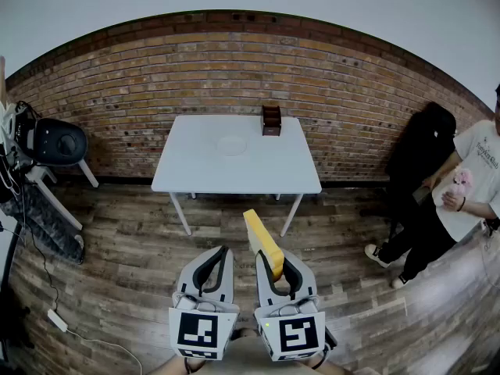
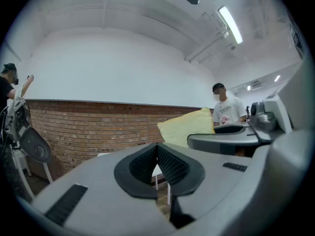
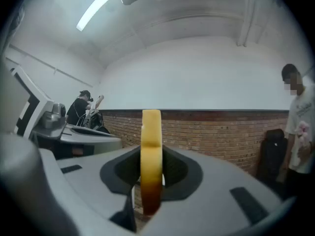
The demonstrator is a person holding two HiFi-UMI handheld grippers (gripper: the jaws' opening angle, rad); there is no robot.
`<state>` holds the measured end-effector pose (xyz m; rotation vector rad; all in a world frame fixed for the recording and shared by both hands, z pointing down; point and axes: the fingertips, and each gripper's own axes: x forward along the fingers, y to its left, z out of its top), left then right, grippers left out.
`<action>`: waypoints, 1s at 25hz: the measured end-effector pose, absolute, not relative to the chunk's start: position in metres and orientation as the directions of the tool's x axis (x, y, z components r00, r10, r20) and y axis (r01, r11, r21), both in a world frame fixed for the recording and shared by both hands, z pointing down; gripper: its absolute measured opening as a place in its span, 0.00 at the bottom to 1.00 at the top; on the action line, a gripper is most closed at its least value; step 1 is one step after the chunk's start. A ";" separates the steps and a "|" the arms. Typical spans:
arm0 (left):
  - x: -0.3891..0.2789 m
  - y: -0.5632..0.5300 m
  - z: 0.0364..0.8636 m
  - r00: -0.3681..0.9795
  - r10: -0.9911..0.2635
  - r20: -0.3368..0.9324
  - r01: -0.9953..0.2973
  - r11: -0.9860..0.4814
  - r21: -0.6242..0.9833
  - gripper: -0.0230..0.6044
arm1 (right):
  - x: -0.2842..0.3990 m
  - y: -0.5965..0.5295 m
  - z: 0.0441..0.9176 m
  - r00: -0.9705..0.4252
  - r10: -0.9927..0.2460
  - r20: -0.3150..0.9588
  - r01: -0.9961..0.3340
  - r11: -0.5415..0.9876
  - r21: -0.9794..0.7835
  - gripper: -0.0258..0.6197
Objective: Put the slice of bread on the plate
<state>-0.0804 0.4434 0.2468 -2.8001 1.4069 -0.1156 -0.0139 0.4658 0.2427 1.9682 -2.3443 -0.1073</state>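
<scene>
Ahead of you a brick wall [image 1: 234,76] runs across the back of the room, with a plank floor [image 1: 117,248] stretching from it to where you stand. A white table stands against that wall, its tabletop [image 1: 234,174] mostly bare. Off to your right a person [image 1: 473,170] in a pale shirt and dark trousers leans in from the edge of the head view, just beside a black bag [image 1: 422,143] propped at the wall. At your far left a black rounded device [image 1: 56,142] sits on a white stand. You hold both grippers side by side, low and level over the floor, well short of the table. Your left gripper [image 2: 157,163] is empty: its jaws are clenched, the ribbed pads meeting at their tips with nothing between them. Your right gripper [image 3: 150,173] is grasping the slice of bread [image 3: 151,136], with a pad pressed against each flat face. The slice stands on edge, reaching well past the jaw tips towards the table. Its rim is pale yellow along most of its length and turns a darker brown at the lower end. From the left gripper view you see its broad pale face just beyond the neighbouring gripper. The plate [image 1: 232,144], white and hard to pick out against the tabletop, lies near the table's far middle and has nothing on it. A small brown box-like object [image 1: 271,120] stands just to the plate's right, close to the wall and apart from the plate.
</scene>
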 end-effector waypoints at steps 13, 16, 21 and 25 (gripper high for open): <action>-0.057 0.446 0.248 0.577 -0.815 0.044 -0.814 -0.579 -0.040 0.05 | 0.016 0.465 0.249 -0.185 -0.983 0.008 -0.980 0.185 0.079 0.18; -0.057 0.444 0.248 0.563 -0.826 0.042 -0.824 -0.564 -0.055 0.05 | 0.023 0.463 0.254 -0.188 -0.982 0.018 -0.980 0.189 0.066 0.18; -0.060 0.439 0.250 0.544 -0.837 0.059 -0.836 -0.546 -0.051 0.05 | 0.031 0.460 0.255 -0.184 -0.983 0.018 -0.981 0.185 0.060 0.18; -0.060 0.430 0.257 0.524 -0.849 0.065 -0.847 -0.528 -0.065 0.05 | 0.038 0.456 0.260 -0.187 -0.982 0.020 -0.980 0.188 0.059 0.18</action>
